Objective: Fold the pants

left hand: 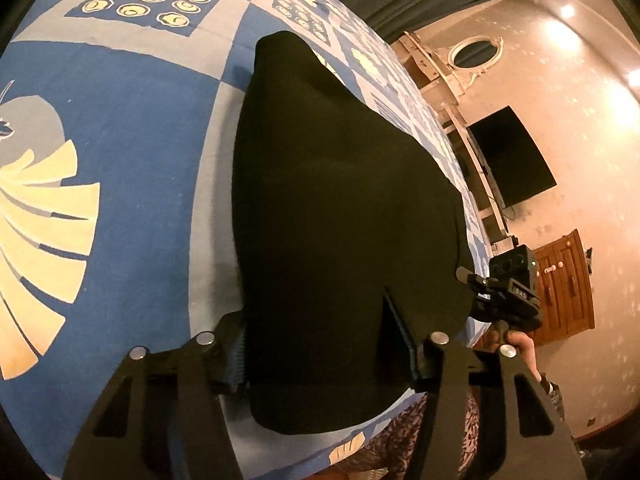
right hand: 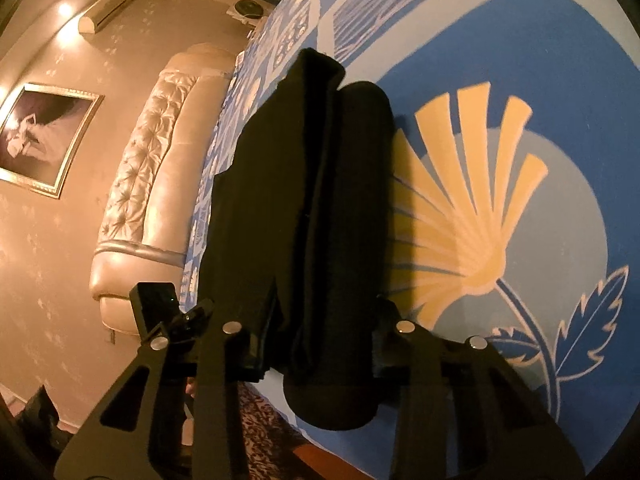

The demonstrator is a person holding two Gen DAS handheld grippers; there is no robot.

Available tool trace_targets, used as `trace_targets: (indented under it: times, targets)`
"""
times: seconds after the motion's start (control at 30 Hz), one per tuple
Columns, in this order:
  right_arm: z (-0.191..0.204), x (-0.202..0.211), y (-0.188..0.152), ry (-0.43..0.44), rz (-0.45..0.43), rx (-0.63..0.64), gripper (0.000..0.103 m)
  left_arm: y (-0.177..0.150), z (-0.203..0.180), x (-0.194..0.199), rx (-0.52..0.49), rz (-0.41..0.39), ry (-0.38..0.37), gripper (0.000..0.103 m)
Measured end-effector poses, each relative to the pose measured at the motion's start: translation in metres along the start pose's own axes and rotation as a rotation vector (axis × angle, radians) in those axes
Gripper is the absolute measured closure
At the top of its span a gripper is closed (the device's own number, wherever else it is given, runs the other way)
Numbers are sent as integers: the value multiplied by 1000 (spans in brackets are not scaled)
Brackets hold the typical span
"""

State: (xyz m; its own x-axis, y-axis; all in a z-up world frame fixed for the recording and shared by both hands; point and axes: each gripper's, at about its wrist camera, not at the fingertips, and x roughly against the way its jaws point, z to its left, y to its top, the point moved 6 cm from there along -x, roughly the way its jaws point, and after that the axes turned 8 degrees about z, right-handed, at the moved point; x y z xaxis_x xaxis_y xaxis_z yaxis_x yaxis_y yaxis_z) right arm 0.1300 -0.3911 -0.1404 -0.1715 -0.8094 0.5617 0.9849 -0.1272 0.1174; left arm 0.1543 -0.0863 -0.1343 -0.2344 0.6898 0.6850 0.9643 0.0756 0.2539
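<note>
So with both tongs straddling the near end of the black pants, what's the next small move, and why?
Probably pinch fully, then lift that end toward the far end. The pants lie lengthwise on the bedsheet, with fabric between the fingers of the left tongs and right tongs.

Bare bedsheet (left hand: 132, 128) beside pants (left hand: 340, 208), headboard (right hand: 160, 168) behind.

I see the black pants (left hand: 344, 216) lying on the bed's blue patterned sheet, near its edge. They are folded lengthwise into a long, narrow bundle (right hand: 320, 220), legs stacked side by side, with one rounded end nearest me.
</note>
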Motion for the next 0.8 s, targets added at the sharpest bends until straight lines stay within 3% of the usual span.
trace_targets:
  times: [0.8]
  targets:
    - [-15, 3, 0, 72, 15, -26, 70, -9, -4, 3, -39, -25, 18, 48]
